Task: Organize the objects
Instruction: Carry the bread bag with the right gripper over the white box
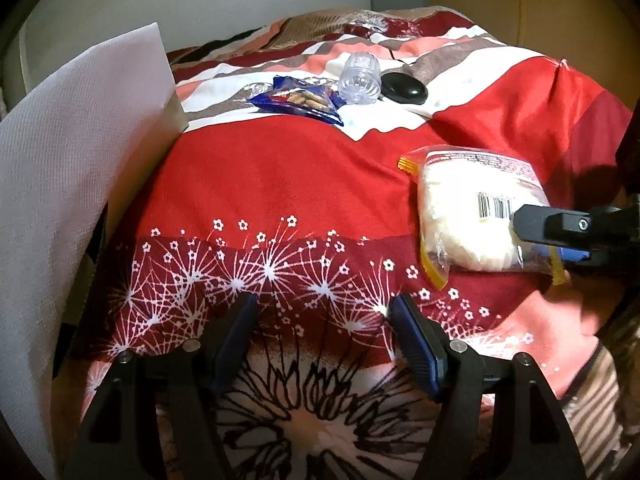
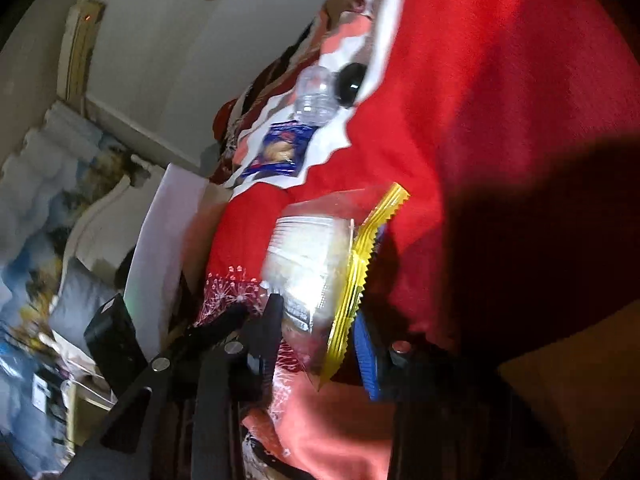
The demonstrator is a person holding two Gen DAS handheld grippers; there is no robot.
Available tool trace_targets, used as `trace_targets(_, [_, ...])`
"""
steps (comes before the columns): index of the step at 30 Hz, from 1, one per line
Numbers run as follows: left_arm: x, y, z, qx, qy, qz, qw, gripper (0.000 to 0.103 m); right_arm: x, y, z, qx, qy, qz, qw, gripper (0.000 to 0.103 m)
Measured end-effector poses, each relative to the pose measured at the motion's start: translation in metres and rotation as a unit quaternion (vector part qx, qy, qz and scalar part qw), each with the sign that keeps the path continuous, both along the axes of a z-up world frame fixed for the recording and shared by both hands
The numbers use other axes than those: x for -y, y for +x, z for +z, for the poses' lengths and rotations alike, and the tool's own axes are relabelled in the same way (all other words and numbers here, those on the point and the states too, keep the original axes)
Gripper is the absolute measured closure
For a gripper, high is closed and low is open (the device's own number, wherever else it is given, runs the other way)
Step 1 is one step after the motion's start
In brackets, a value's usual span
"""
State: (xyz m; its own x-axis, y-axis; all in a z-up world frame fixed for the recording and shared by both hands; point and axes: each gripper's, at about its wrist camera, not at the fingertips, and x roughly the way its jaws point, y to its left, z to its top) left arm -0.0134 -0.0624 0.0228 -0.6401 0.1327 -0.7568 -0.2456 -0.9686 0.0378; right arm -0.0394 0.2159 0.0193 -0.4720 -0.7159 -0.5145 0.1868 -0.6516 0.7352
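Working over the bed [image 1: 280, 184], I judge the sorting barely begun. A white box [image 1: 80, 184] stands just left of my left claw [image 1: 322, 320], probably the bin; I cannot see inside it. That claw hangs wide open, holding nothing. My right claw [image 2: 320, 328] is closed on the clear snack bag [image 1: 472, 216], to the right of the left claw, apparently on its way over. Far ahead of both claws lie the blue cookie packet [image 1: 298, 98], the plastic bottle [image 1: 360, 78] and a black oval object [image 1: 404, 88], untouched.
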Motion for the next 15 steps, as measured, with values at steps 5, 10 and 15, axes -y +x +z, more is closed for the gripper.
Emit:
trace_targets(5, [-0.002,0.009,0.015,0.017,0.043,-0.006,0.9989,0.039,-0.004,0.002,0.008,-0.013,-0.003,-0.014,1.000,0.075])
trace_targets(10, [-0.006,0.029,0.048,-0.039,0.036,-0.010,0.9985,0.040,-0.006,0.005,0.027,-0.037,-0.020,-0.015,0.999,0.080])
trace_targets(15, [0.003,0.033,0.087,-0.098,0.043,0.003,0.9943,0.040,0.001,0.012,0.059,-0.077,-0.031,-0.010,0.996,0.082])
